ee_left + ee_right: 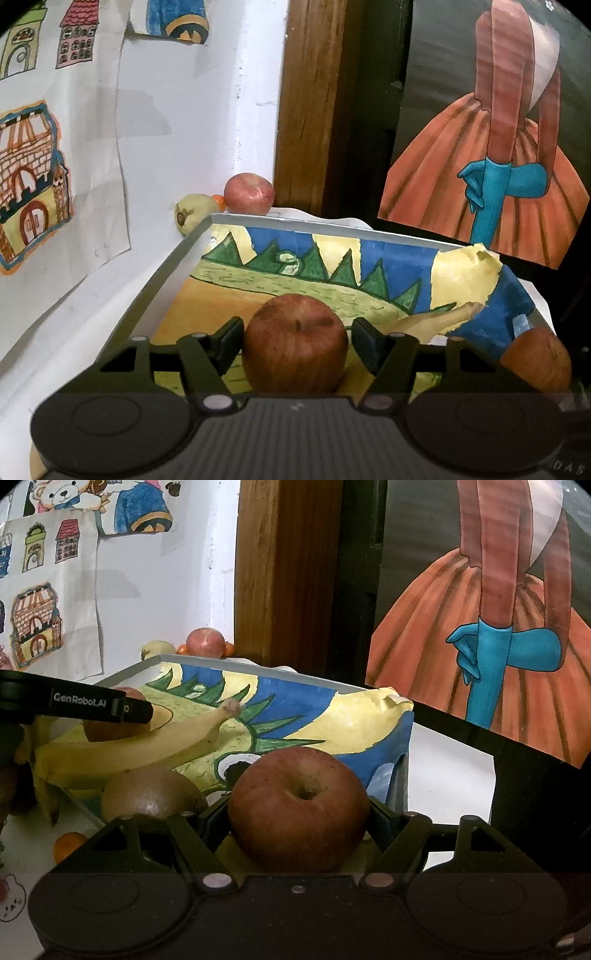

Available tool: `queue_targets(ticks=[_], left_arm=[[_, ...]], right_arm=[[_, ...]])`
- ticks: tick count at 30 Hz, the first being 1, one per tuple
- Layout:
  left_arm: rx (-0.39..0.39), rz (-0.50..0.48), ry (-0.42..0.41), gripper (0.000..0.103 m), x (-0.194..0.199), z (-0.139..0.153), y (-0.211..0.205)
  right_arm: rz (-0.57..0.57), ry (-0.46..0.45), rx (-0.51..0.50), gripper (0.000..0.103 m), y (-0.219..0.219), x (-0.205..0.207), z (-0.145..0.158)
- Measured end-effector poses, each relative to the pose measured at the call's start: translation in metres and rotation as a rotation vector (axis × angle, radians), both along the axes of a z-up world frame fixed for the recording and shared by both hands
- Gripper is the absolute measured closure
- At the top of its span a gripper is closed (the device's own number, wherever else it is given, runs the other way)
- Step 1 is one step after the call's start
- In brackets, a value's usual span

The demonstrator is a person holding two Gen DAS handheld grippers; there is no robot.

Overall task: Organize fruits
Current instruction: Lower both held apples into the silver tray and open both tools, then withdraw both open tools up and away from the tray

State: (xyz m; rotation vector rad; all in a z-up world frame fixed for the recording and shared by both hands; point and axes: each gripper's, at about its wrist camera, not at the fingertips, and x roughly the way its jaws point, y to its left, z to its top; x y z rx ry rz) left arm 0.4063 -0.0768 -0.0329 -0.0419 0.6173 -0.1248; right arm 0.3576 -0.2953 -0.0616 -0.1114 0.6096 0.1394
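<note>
We see a shallow tray [236, 219] lined with a painted paper of green hills and blue sky, standing before a white wall hung with drawings. Inside it lies a banana [125, 751], and a brown pear [151, 794] rests nearer us. Our left hand-held gripper [295, 341] grasps a red apple [295, 343] over the tray's lining. Our right hand-held gripper [299, 812] clenches a second apple [299, 806] at the tray's near corner. Behind the tray sit a third apple [249, 194] and a pale pear [188, 218].
</note>
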Motion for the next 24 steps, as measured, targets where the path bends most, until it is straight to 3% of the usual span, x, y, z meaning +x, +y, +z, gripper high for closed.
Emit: queue_targets(ticks=[2,4,10,15,24], left_arm=[[-0.002,-0.008,-0.002,0.028,-0.001,0.0,0.0],[-0.004,-0.009,-0.009,0.018,-0.004,0.002,-0.001],[-0.024,-0.008,-0.056,0.003,-0.019,0.013,-0.001],[-0.035,0.0,-0.125,0.0,-0.041,0.03,0.001],[-0.098,-0.019,-0.222,0.0,-0.108,0.068,0.014]], right_arm=[[-0.001,-0.006,0.0,0.026,0.0,-0.001,0.001],[-0.001,-0.023,-0.001,0.025,0.0,-0.003,0.002],[-0.016,-0.079,0.008,0.011,-0.002,-0.016,0.011],[-0.037,-0.16,0.044,0.001,-0.005,-0.037,0.023],[-0.043,-0.306,0.094,0.001,-0.006,-0.1,0.069]])
